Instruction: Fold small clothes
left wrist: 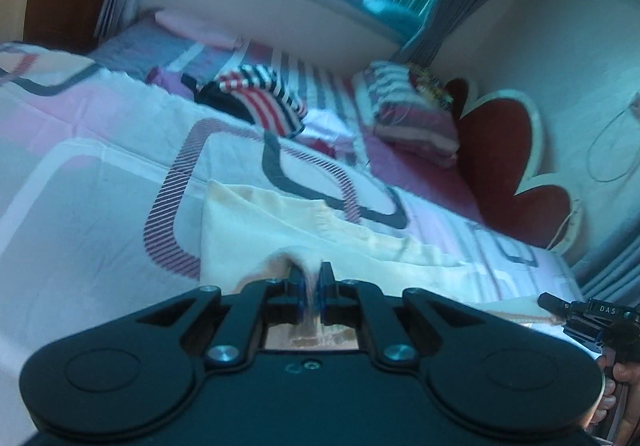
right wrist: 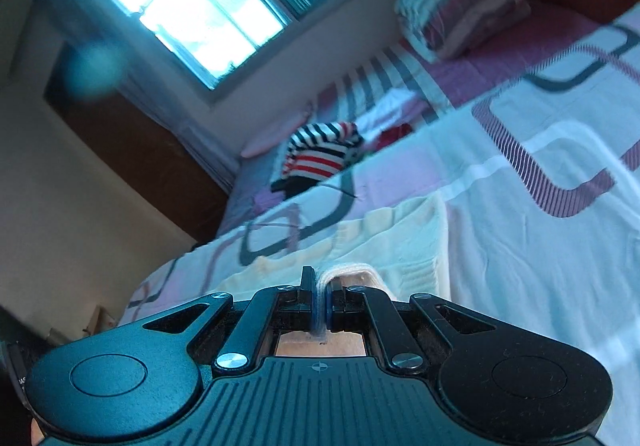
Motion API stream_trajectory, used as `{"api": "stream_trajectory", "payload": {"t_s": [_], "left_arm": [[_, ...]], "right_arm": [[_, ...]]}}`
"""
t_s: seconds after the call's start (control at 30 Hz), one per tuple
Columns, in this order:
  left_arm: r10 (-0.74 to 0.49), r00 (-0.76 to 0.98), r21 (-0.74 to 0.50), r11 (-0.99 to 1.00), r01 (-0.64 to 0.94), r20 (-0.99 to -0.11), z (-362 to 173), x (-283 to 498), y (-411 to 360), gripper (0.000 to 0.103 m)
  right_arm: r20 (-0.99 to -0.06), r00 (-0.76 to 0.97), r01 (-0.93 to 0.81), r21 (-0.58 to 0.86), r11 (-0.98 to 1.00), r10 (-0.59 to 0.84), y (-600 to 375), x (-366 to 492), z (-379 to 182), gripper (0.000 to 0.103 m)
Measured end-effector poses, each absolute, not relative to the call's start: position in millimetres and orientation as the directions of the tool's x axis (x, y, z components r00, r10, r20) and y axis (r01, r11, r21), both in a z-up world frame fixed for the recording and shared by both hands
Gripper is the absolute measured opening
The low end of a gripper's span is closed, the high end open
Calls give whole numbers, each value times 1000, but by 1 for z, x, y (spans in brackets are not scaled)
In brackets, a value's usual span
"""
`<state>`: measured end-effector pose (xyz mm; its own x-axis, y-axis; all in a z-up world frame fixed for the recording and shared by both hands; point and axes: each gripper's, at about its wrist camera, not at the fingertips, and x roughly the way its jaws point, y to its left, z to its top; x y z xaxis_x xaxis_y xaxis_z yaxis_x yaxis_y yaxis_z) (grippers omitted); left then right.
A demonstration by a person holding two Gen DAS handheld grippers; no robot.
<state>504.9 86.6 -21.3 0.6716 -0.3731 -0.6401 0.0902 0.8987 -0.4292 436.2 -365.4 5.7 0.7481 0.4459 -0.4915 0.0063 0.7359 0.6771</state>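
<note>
A pale cream garment [left wrist: 280, 230] lies spread on the patterned bedspread [left wrist: 100, 173] just ahead of both grippers. My left gripper [left wrist: 310, 278] is shut on the garment's near edge, with cloth pinched between its jaws. My right gripper [right wrist: 318, 286] is shut on another part of the same cream garment [right wrist: 380, 242], with a fold of cloth bulging over the right finger. The right gripper [left wrist: 568, 310] also shows at the lower right of the left wrist view, held in a hand.
A pile of clothes topped by a red, white and navy striped top [left wrist: 264, 97] lies further back on the bed. A striped folded pillow [left wrist: 412, 113] and a red flower-shaped headboard [left wrist: 504, 149] are at the right. A window [right wrist: 196, 9] and wall lie behind.
</note>
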Motion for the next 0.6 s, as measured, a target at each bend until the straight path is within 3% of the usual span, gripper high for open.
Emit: {"api": "stream_trajectory", "payload": {"t_s": [0.17,0.3,0.4,0.43,0.5,0.53,0.57,0.6], "left_arm": [[-367,627,-409,909,84,-688,-54,549,84,5],[-425,608,-476,875,86,-671,-77,575,88,6],[-446,617,-507,858,87,-648,-87,586,90,12],[-451,623,-517,852,85,-639,-89,588,91,19],[-445,646,-523,849,82,-620,-90,591,91,40],[-434,674,-523,848,82,-598,-88,589,93,62],[-424,703,-524,848,86,-571,-86,586,94,68],[-429,711,-525,845,99,-557,-84,587,95,67]], "right_arm": [[-533,707,56,696,716,464,-370,484,-36,3],[-559,685,99,706,701,466,-376,509,-63,4],[-553,676,90,717,691,486,-380,521,-76,4],[-544,681,79,720,690,490,-380,524,-79,5],[-542,689,66,708,703,481,-380,528,-82,36],[-546,701,74,695,715,458,-380,529,-82,77],[-528,730,68,687,724,433,-380,526,-79,87],[-501,763,50,676,735,409,-381,522,-74,88]]}}
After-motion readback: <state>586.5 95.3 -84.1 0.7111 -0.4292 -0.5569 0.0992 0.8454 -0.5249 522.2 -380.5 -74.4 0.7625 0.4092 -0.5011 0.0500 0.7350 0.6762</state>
